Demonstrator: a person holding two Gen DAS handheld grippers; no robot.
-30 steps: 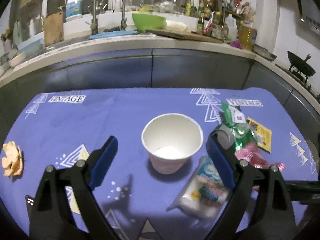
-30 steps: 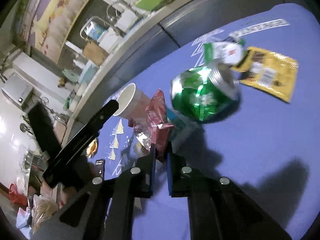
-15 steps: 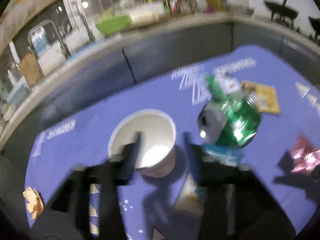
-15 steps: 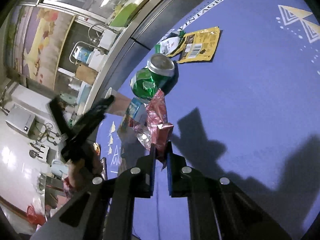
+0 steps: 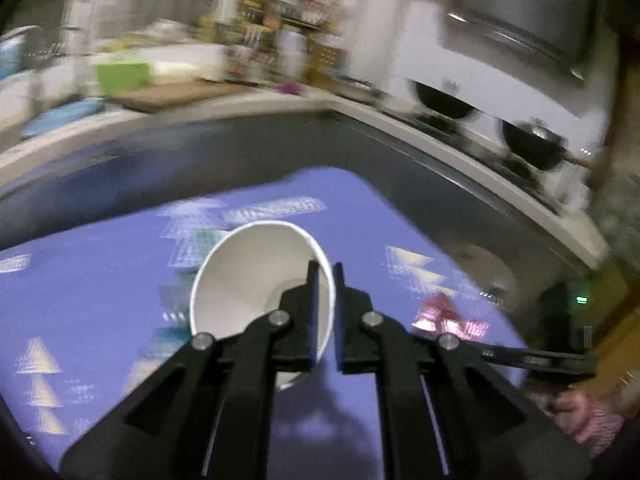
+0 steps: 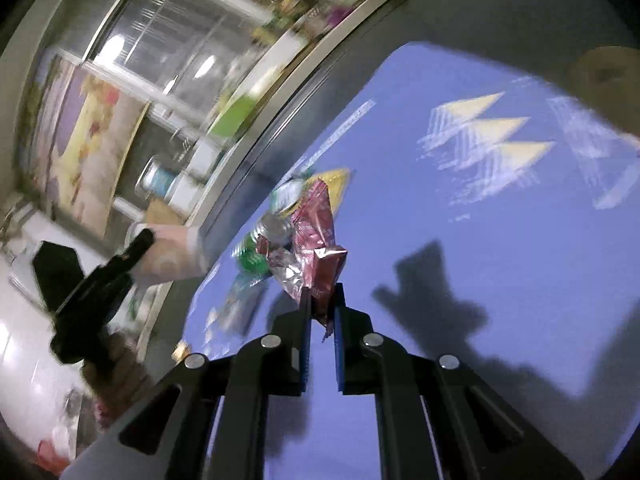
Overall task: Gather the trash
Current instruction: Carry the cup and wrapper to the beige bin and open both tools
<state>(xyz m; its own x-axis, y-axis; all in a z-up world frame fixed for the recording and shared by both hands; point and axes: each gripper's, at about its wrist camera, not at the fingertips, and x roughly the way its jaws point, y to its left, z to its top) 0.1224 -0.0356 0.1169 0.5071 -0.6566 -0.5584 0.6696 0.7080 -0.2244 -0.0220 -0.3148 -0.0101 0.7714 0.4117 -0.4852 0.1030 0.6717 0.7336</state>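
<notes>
Pinching the wall of the white paper cup (image 5: 256, 280) near its rim, the left gripper (image 5: 323, 312) has one finger inside the cup and one outside, the two pressed nearly together, with the cup tilted so its open mouth faces the camera above the blue patterned tablecloth (image 5: 100, 280). That thin-walled hold looks like the weak point: a squeeze on one side of a paper rim may crease or fold it, and a quick swing could let the cup twist or slip free before anything is dropped in. Blur in both views makes finer detail hard to read. Farther right, the right gripper (image 6: 322, 312) is closed on a corner of the red snack wrapper (image 6: 316, 248), which hangs crumpled above the cloth, apart from the cup. Held only by an edge, the slick foil could slide out, or catch on the cup's rim and miss the opening if the two hands meet off line. Behind the wrapper, a green can (image 6: 252, 258) and a yellow packet (image 6: 338, 184) lie on the cloth, not yet collected.
</notes>
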